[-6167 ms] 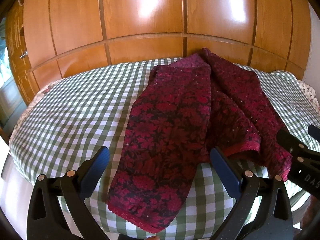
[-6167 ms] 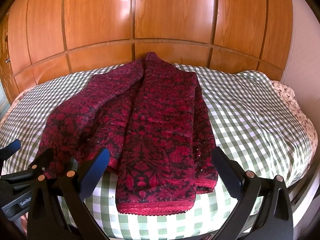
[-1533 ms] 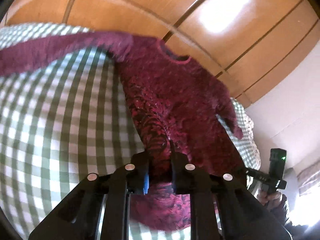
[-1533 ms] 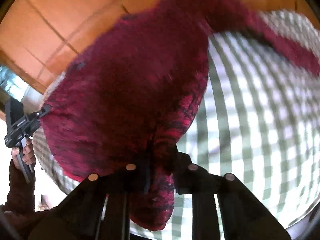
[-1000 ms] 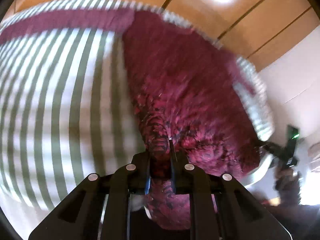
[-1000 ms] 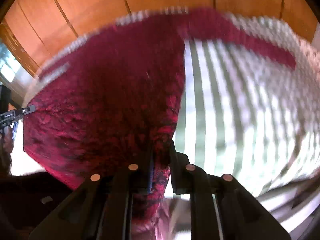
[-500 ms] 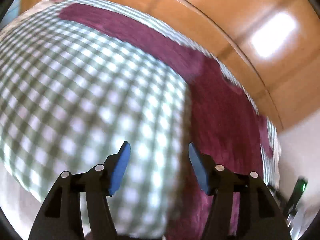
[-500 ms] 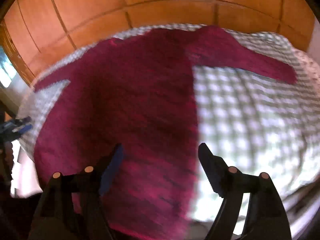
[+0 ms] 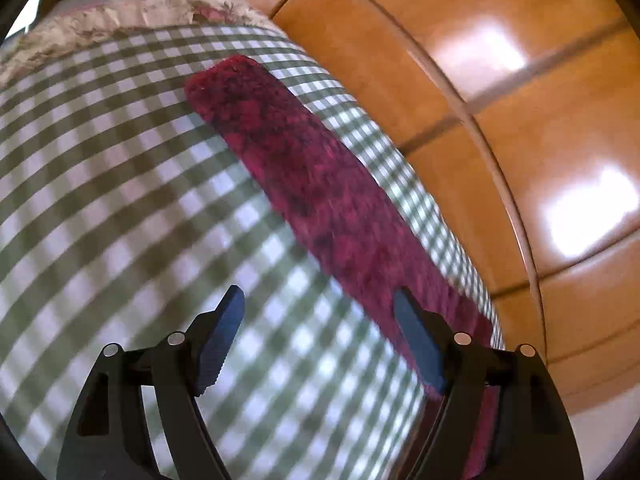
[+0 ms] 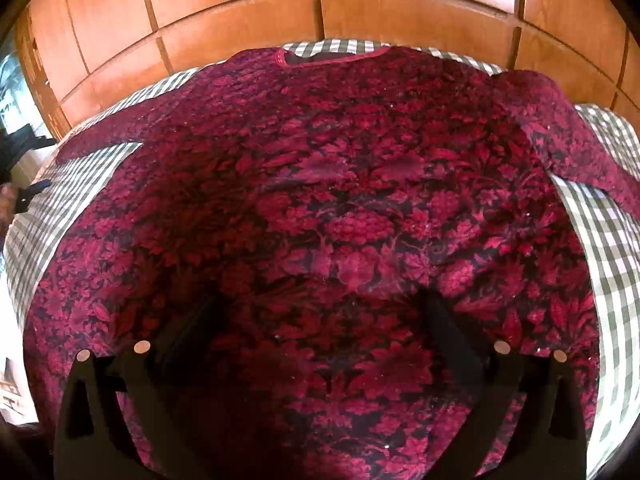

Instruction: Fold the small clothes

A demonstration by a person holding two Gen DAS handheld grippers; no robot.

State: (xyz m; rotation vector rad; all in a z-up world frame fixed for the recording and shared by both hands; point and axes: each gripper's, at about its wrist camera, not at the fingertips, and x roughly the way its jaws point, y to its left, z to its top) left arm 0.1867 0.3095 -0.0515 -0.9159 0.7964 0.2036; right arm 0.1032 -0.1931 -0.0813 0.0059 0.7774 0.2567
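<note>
Since a second ago we let go of the red sweater, now spread flat on the checked bedspread with neckline at 12 o'clock, both jaws just opening, left gripper wide and empty beside a sleeve at 1 o'clock, right gripper fully wide, empty.

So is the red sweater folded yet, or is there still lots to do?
Not folded yet. Done: the sweater lies spread flat on the checked bed cover, one sleeve stretched straight out. In hand: nothing; the left gripper and right gripper have just been opening, with nothing clamped between their jaws. Left: folding the sleeves in, then the body.
</note>
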